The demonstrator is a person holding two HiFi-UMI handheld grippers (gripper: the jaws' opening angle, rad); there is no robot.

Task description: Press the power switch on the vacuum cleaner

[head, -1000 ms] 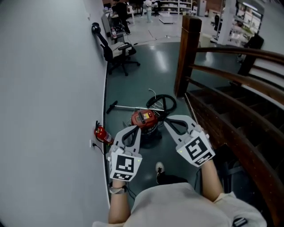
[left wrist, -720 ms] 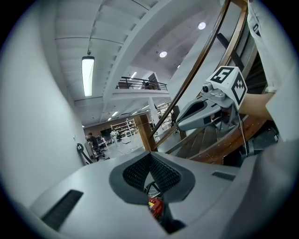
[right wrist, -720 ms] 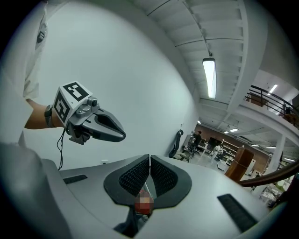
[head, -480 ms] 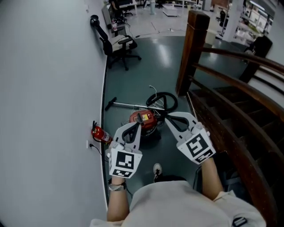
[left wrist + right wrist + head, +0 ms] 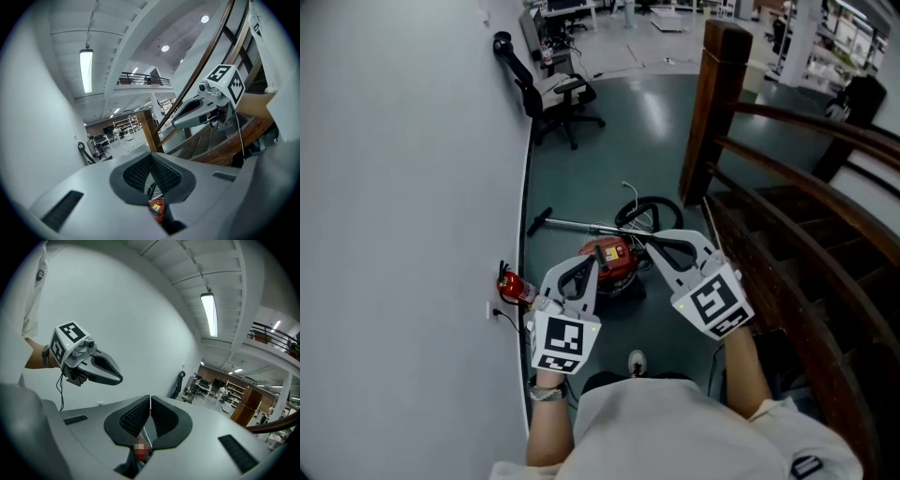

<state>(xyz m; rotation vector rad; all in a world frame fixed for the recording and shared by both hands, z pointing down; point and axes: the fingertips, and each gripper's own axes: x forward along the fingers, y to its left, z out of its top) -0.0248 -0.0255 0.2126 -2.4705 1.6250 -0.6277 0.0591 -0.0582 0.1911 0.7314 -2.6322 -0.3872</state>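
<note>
The red vacuum cleaner point(image 5: 610, 262) stands on the dark green floor, its black hose point(image 5: 652, 212) coiled behind it and its metal wand point(image 5: 570, 225) lying to the left. My left gripper point(image 5: 590, 269) hovers in the air over its left side, jaws shut and empty. My right gripper point(image 5: 651, 243), also shut and empty, hangs over its right side. In the left gripper view the shut pads point(image 5: 139, 174) frame a slice of the vacuum point(image 5: 157, 207) far below. The right gripper point(image 5: 150, 398) shows its pads pressed together. The power switch cannot be made out.
A grey wall point(image 5: 412, 187) runs along the left, with a red fire extinguisher point(image 5: 514, 287) at its foot. A dark wooden staircase with a newel post point(image 5: 718, 103) fills the right. A black office chair point(image 5: 563, 97) stands farther ahead. My shoe point(image 5: 637, 360) is just short of the vacuum.
Both grippers have travelled forward with the person toward the vacuum, which now sits a little lower and nearer in the head view. Both pairs of jaws stay shut.
</note>
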